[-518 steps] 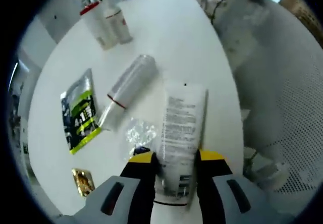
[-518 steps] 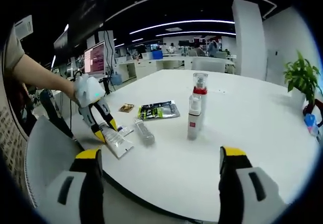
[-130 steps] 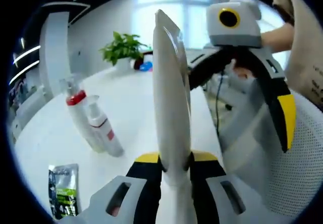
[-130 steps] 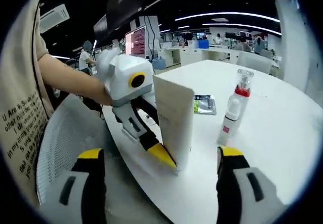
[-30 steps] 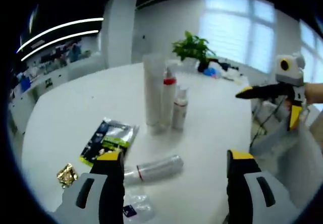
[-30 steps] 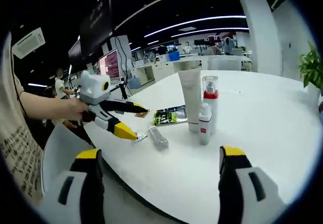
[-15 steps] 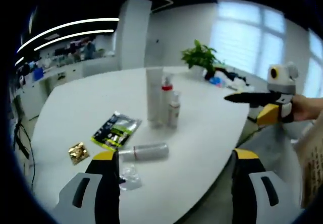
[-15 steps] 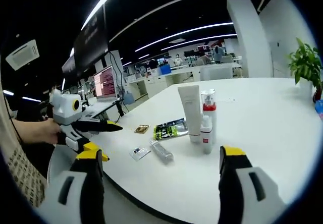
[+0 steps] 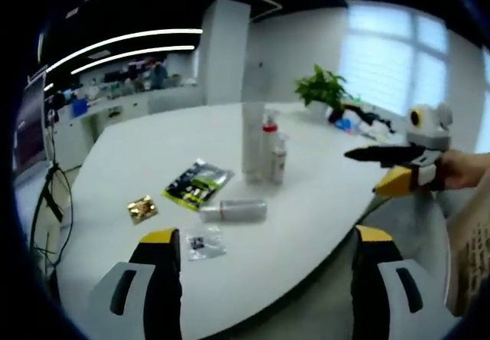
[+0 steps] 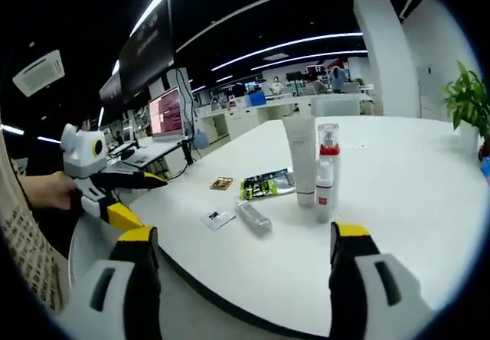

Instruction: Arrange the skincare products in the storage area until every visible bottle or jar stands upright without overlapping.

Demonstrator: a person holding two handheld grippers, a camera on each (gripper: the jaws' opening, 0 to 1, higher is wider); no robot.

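A white tube (image 9: 253, 139) (image 10: 300, 160) stands upright on the white table (image 9: 130, 164) (image 10: 398, 225), beside a red-collared pump bottle (image 9: 266, 147) (image 10: 329, 156) and a small white bottle (image 9: 279, 161) (image 10: 324, 186). A clear bottle (image 9: 233, 210) (image 10: 254, 216) lies on its side nearer the table edge. My left gripper (image 9: 260, 282) is open and empty, held back off the table; it also appears in the right gripper view (image 10: 126, 194), held by a hand. My right gripper (image 10: 241, 279) is open and empty; in the left gripper view the right gripper (image 9: 379, 168) hangs off the table's right side.
A green and black sachet (image 9: 196, 184) (image 10: 265, 185), a gold foil packet (image 9: 142, 209) (image 10: 221, 183) and a small clear packet (image 9: 200, 243) (image 10: 218, 218) lie flat near the fallen bottle. A potted plant (image 9: 325, 91) (image 10: 462, 99) stands at the far side. Desks and monitors (image 10: 164, 114) fill the background.
Both grippers have drawn back from the table, so the products look smaller. The upright tube and the two bottles stay standing; the clear bottle still lies flat.
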